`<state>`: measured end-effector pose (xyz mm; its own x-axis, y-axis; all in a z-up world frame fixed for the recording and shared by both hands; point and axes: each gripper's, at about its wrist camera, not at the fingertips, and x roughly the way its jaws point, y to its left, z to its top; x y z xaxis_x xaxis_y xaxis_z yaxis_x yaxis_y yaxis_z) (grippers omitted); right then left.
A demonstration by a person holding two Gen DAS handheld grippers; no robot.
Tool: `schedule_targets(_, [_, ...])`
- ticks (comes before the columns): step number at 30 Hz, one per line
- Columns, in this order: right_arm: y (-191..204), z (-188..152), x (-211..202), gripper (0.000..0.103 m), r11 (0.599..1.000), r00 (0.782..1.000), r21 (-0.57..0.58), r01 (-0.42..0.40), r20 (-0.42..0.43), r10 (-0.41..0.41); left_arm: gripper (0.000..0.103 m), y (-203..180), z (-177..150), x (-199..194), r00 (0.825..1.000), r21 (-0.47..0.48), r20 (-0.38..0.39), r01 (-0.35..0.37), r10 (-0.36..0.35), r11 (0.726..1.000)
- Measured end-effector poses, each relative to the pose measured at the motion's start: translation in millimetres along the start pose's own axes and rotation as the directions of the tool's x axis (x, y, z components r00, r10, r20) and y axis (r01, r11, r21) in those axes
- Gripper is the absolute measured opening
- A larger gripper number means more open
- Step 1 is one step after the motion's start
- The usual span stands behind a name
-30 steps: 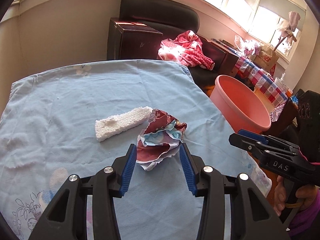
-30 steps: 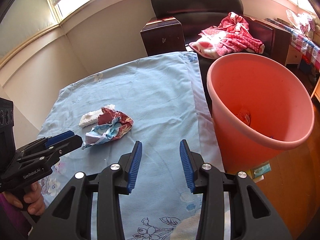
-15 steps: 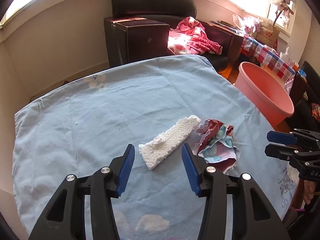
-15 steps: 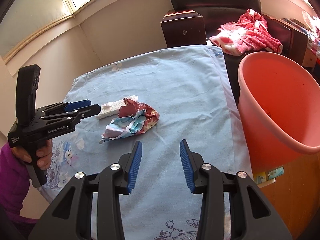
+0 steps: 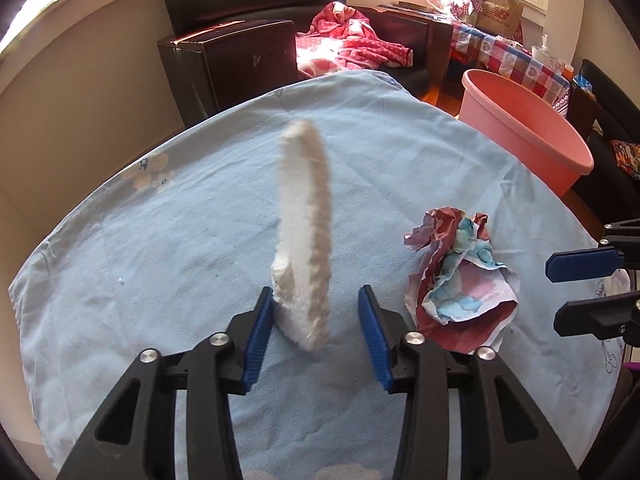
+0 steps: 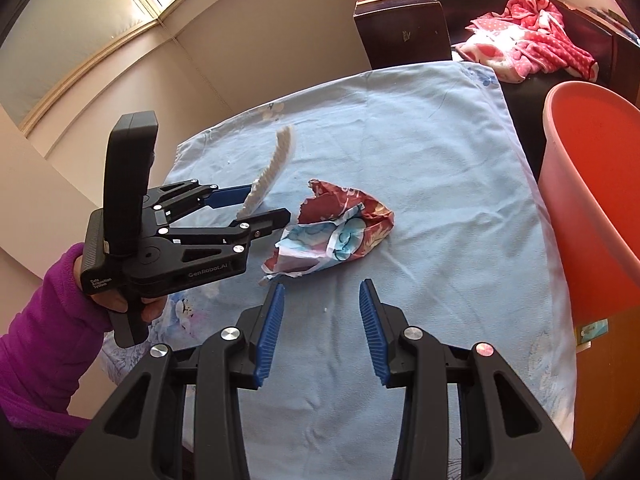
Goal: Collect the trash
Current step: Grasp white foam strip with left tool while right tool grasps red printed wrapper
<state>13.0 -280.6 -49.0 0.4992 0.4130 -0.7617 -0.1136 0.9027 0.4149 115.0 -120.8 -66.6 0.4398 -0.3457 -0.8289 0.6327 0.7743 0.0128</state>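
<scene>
A white foam strip (image 5: 305, 236) stands tilted up on end between the fingers of my left gripper (image 5: 316, 328). Its lower end touches the left pad; the jaws stand wide, with a gap on the right side. The strip also shows in the right wrist view (image 6: 269, 174), at the left gripper (image 6: 256, 204). A crumpled red and blue wrapper (image 5: 460, 276) lies on the blue cloth to the right, also seen in the right wrist view (image 6: 334, 230). My right gripper (image 6: 320, 332) is open and empty, just short of the wrapper.
A pink bucket (image 6: 592, 184) stands on the floor off the table's right edge, also in the left wrist view (image 5: 524, 136). A dark wooden box (image 5: 236, 60) and a sofa with a red blanket (image 5: 352, 46) are behind the table.
My left gripper has moved in around the foam strip, and the strip has tipped up from lying flat to standing on end. My right gripper has shifted closer to the wrapper.
</scene>
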Motion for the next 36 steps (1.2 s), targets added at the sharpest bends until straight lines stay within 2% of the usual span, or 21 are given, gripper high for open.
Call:
schedule_targets(4, [1, 8, 6, 0.04, 0.999, 1.0, 0.043, 0.007, -0.012, -0.006, 0.03, 10, -8, -7, 1.0, -0.083, 0.007, 0.031, -0.03, 0.996])
schedule_targets(7, [-9, 14, 13, 0.04, 0.99, 0.999, 0.137, -0.017, -0.034, 0.022, 0.029, 13, -17, -16, 0.999, -0.139, 0.025, 0.051, -0.048, 0.989])
schedule_targets(12, [-35, 19, 28, 0.04, 0.92, 0.988, 0.379, -0.096, -0.074, 0.133, 0.029, 19, -34, -32, 0.996, -0.237, 0.056, 0.081, -0.069, 0.968])
schedule_targets(16, [-36, 26, 39, 0.04, 0.9, 0.988, 0.43, -0.074, -0.092, 0.125, 0.029, 23, -40, -39, 0.994, -0.274, 0.072, 0.103, -0.087, 0.956])
schedule_targets(20, [-27, 31, 51, 0.04, 0.915, 0.988, 0.404, -0.015, -0.136, 0.076, 0.029, 28, -43, -44, 0.992, -0.308, 0.084, 0.118, -0.096, 0.944])
schedule_targets(25, [-5, 37, 57, 0.039, 0.962, 0.989, 0.269, 0.043, -0.148, -0.003, 0.029, 28, -44, -46, 0.992, -0.318, 0.085, 0.118, -0.095, 0.941])
schedule_targets(26, [-2, 37, 59, 0.027, 0.968, 0.989, 0.245, 0.045, -0.15, -0.007, 0.029, 28, -44, -47, 0.992, -0.32, 0.086, 0.118, -0.095, 0.94])
schedule_targets(27, [2, 37, 60, 0.02, 0.973, 0.987, 0.224, 0.052, -0.158, -0.016, 0.029, 27, -45, -48, 0.992, -0.321, 0.086, 0.116, -0.093, 0.94])
schedule_targets(28, [4, 36, 61, 0.02, 0.976, 0.988, 0.21, 0.056, -0.155, -0.023, 0.029, 27, -45, -49, 0.992, -0.323, 0.086, 0.116, -0.093, 0.939])
schedule_targets(32, [8, 39, 54, 0.016, 0.985, 0.992, 0.151, 0.078, -0.113, -0.061, 0.029, 25, -44, -52, 0.991, -0.329, 0.092, 0.119, -0.093, 0.937])
schedule_targets(36, [12, 45, 35, 0.014, 0.989, 0.993, 0.085, 0.122, -0.021, -0.12, 0.029, 21, -41, -56, 0.991, -0.341, 0.099, 0.118, -0.089, 0.933])
